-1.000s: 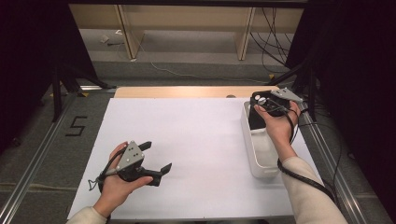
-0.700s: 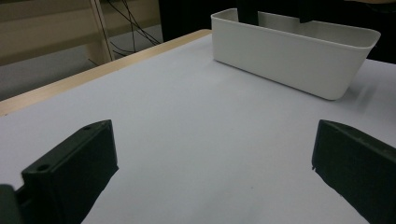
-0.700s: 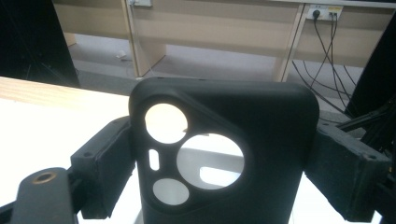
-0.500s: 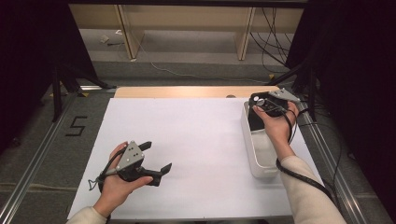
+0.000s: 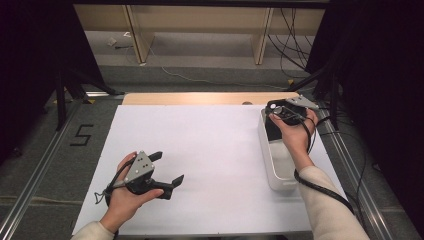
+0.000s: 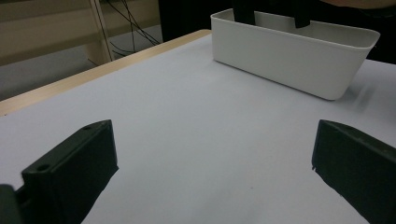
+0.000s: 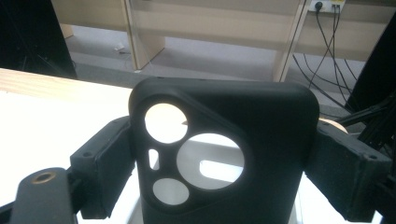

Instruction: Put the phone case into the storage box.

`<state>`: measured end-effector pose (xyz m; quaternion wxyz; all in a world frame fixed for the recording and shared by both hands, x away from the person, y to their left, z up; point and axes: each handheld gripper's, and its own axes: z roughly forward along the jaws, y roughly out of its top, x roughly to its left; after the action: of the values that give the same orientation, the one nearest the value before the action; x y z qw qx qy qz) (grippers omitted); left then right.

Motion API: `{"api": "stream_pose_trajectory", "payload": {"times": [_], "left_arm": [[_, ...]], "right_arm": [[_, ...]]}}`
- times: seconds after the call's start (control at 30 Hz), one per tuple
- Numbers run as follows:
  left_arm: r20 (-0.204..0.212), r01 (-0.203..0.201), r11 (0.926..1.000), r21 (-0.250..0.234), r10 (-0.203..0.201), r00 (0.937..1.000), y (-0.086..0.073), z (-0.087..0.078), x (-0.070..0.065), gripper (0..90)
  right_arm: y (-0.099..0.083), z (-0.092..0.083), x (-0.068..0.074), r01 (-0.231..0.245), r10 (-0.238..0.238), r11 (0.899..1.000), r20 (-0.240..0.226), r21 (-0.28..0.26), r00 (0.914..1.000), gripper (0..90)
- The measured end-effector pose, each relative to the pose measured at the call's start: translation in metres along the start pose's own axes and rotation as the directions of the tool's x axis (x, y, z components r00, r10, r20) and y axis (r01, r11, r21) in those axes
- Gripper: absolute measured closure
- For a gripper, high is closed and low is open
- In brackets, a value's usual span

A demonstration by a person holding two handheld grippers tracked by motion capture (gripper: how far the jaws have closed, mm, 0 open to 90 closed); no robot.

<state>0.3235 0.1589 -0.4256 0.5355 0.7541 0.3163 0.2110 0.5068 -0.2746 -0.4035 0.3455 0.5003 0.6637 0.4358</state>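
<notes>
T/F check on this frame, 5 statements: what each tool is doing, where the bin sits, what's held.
1. The right tool grips a black phone case by its sides. True.
2. The left tool is shut on a second case. False: its jaws stand wide apart with only bare white table between them.
3. The white bin sits at the table's right side. True.
4. The phone case lies flat on the bottom of the bin. False: it is held upright over the bin's far end.
5. The case has several cut-out holes for camera lenses. True.
</notes>
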Motion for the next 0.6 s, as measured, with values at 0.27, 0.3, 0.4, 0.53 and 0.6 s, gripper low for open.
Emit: {"api": "stream_pose_trajectory", "payload": {"times": [0.27,0.3,0.4,0.53,0.6], "left_arm": [[-0.001,-0.001,1.0,0.001,0.001,1.0,0.0,0.0,0.0001,0.0],[-0.001,-0.001,1.0,0.001,0.001,1.0,0.0,0.0,0.0001,0.0],[0.0,-0.001,1.0,0.001,0.001,1.0,0.0,0.0,0.0,0.0],[-0.001,-0.001,1.0,0.0,0.001,1.0,0.0,0.0,0.0001,0.0],[-0.001,-0.001,1.0,0.0,0.001,1.0,-0.0001,0.0001,0.0002,0.0]], "right_arm": [[-0.002,0.0033,0.0004,0.006,-0.006,1.0,0.003,0.005,1.0,15.3],[-0.0024,0.0037,0.0005,0.005,-0.005,1.0,0.005,0.006,1.0,15.2],[-0.0034,0.005,0.0005,0.004,-0.004,1.0,0.005,0.01,1.0,15.2],[-0.0043,0.0064,0.0011,0.004,-0.004,1.0,0.006,0.013,1.0,15.2],[-0.0043,0.0068,0.0009,0.003,-0.003,1.0,0.005,0.013,1.0,15.2]]}}
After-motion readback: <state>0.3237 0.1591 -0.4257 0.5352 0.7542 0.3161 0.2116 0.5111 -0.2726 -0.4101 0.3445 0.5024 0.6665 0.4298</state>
